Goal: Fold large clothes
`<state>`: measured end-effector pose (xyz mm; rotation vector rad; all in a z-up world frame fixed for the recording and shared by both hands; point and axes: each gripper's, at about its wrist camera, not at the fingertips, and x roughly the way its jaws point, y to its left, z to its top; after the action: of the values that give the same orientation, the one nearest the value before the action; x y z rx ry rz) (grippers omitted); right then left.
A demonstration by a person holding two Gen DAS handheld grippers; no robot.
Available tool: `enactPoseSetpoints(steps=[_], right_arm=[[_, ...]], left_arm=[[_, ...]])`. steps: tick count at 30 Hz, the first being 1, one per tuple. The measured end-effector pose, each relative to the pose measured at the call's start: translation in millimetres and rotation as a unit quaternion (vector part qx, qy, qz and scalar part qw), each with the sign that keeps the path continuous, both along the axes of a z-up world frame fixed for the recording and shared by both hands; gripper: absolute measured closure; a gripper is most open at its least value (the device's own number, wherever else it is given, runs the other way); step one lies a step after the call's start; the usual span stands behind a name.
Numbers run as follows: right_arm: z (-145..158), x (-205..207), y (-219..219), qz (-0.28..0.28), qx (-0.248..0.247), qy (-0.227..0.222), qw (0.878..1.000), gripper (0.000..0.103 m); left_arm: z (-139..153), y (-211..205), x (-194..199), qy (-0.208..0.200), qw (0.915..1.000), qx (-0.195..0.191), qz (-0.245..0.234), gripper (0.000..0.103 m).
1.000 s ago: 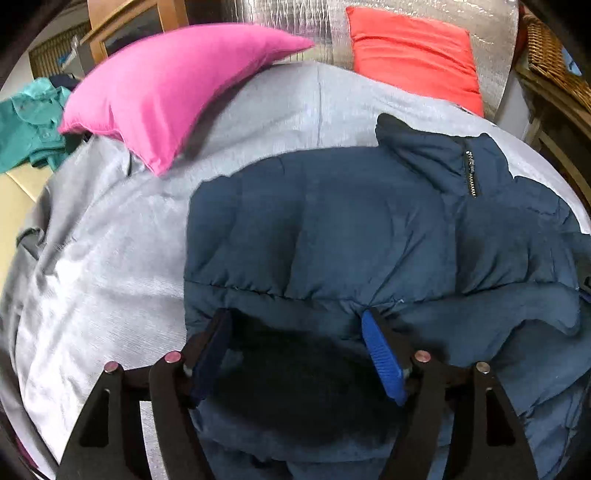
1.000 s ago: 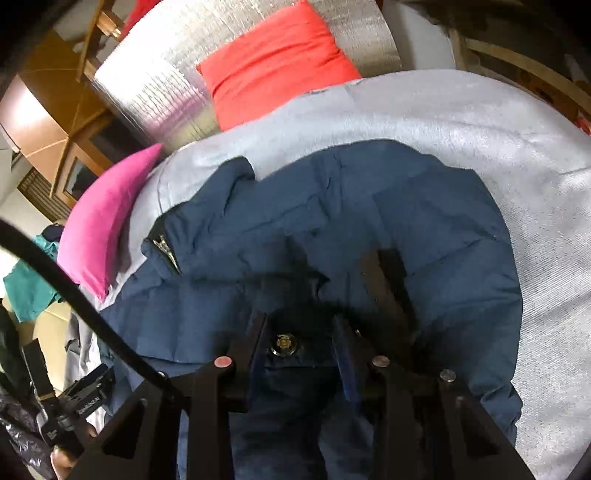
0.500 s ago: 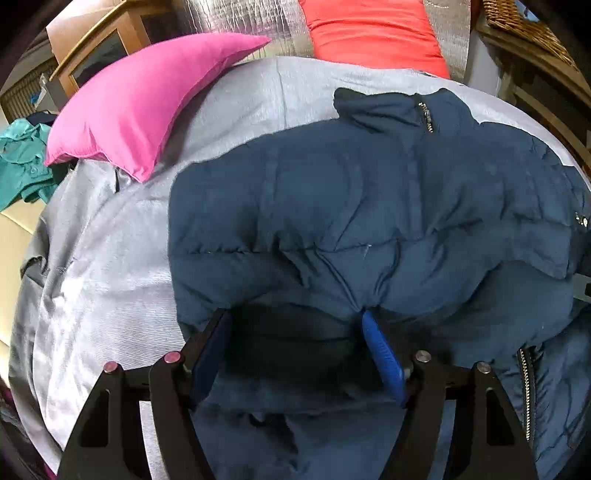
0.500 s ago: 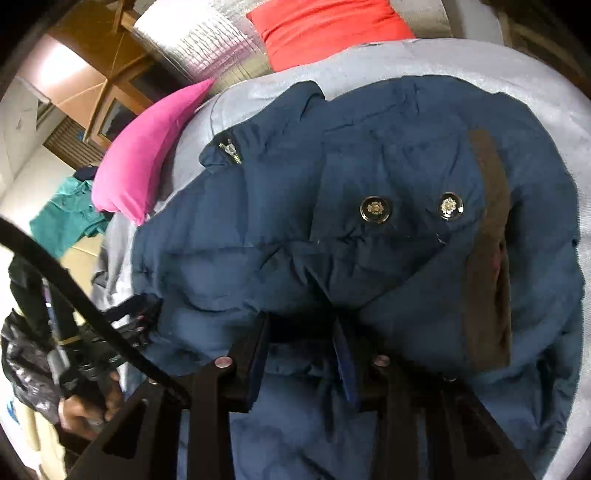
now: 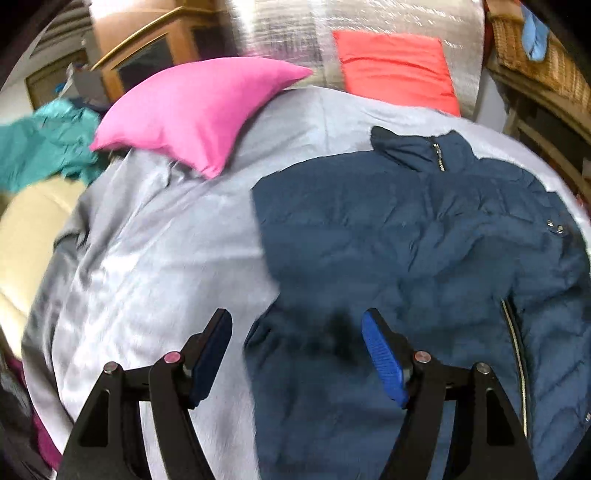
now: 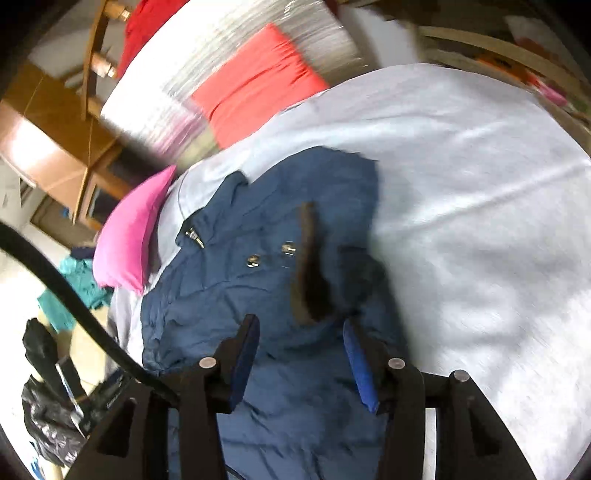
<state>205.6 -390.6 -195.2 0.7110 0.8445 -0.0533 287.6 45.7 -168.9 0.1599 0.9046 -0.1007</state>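
Currently, left to right. Far left in the left wrist view: teal garment [image 5: 48,144] bunched off the bed's edge, beside a cream cushion [image 5: 26,236]. Pink pillow [image 5: 199,110] sits on the grey bedcover [image 5: 155,258], near its far left corner. Red pillow [image 5: 397,66] leans on a silver quilted backing [image 5: 288,33] at the head of the bed. Wicker basket [image 5: 535,55] on a shelf at far right.

Navy puffer jacket [image 5: 424,240] lies spread on the bedcover, right of centre, collar and zip toward the red pillow, two snap buttons visible near its right edge. Lower zip edge runs down on the right.

Left tool [image 5: 295,354]: jaws spread wide, nothing between them. It hangs above the jacket's lower left edge; left finger over bedcover, right finger over jacket. Contact with fabric: cannot tell, frame is blurred.

Right wrist view: black plastic bag [image 6: 48,417] at lower left, pink pillow [image 6: 133,236] and teal garment [image 6: 74,284] left of the jacket [image 6: 229,295], red pillow [image 6: 258,85] up top. A dark brown lining strip [image 6: 308,266] shows on the jacket, next to the two snaps.

Right tool [image 6: 301,362]: jaws apart, holding nothing, over the jacket's near part just below the brown strip. Bare grey bedcover [image 6: 480,221] to the right.
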Motion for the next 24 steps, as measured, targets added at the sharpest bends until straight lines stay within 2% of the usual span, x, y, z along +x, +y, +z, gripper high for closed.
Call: enactPoseSetpoints(steps=[6,11,14,17,19,22,24], right_arm=[[-6.2,-71.7,0.2,-0.005,0.03,-0.022,0.999,0.05],[-21.0,-125.7,21.6,0.017,0.042,-0.029,0.999,0.049],[-31.6,-154.4,35.0,0.024,0.045,-0.017,0.999,0.04],[-41.0,-171.0,41.1,0.025,0.032,0.002,0.999,0.04],[-47.6,-179.8,42.5,0.018,0.02,0.013,1.0,0.038],[-61.4,-181.6,49.9,0.012,-0.002,0.035,0.999,0.038],[-61.3,-178.4,61.5,0.019,-0.046,0.035,0.998,0.037]], left_arm=[[1.4,38.2,-70.6,-0.021,0.9992,-0.035,0.005,0.029],[-8.4,56.2,-131.9,-0.012,0.9988,-0.046,-0.009,0.029],[-20.1,67.7,-163.0,0.006,0.9983,-0.057,-0.011,0.029],[-34.6,78.4,-183.7,0.031,0.9976,-0.062,-0.003,0.029],[-44.8,85.2,-190.4,0.054,0.9952,-0.082,0.006,0.029],[-58.8,94.0,-195.2,0.094,0.9878,-0.122,0.025,0.029],[-64.1,93.2,-198.0,0.105,0.9852,-0.133,0.029,0.029]])
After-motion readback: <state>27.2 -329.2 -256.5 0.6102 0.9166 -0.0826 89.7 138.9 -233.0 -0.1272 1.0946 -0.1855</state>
